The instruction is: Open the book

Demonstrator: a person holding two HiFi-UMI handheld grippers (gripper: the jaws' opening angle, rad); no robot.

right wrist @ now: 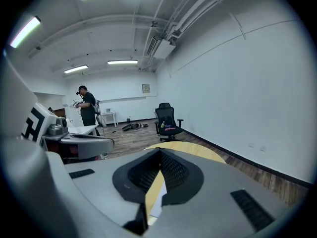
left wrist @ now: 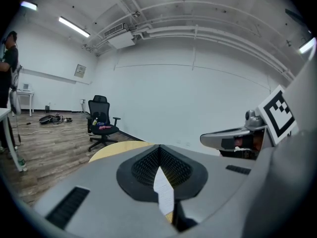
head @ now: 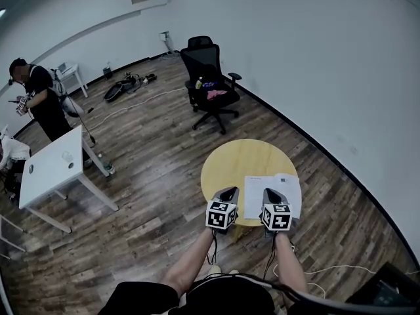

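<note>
On the table (head: 226,159), toward its right near side, the book (head: 259,189) is lying flat with white pages facing up, its right edge coming close to the table's rim. Bare tabletop is lying open to the left of it and beyond it. Wood floor (head: 151,169) is spreading wide to the left and far side. The chair (head: 209,77) is standing well beyond the table, and the desk (head: 49,172) and a person (head: 39,100) are standing well off to the left. The wall (head: 315,64) is curving past near the table's right side.

The right gripper (head: 269,192) is covering the book's near edge in the head view, and the left gripper (head: 230,191) is hiding the table's near rim. The print on the pages is proving too small to read.

Both grippers are hovering side by side, the left one just left of the book, the right one over its near part. The left jaws are pressing together at the tips with nothing between them, and a sliver of printed page is showing through the slit below. The right jaws are likewise meeting tip to tip, with yellow tabletop and a strip of page showing through their slit.
</note>
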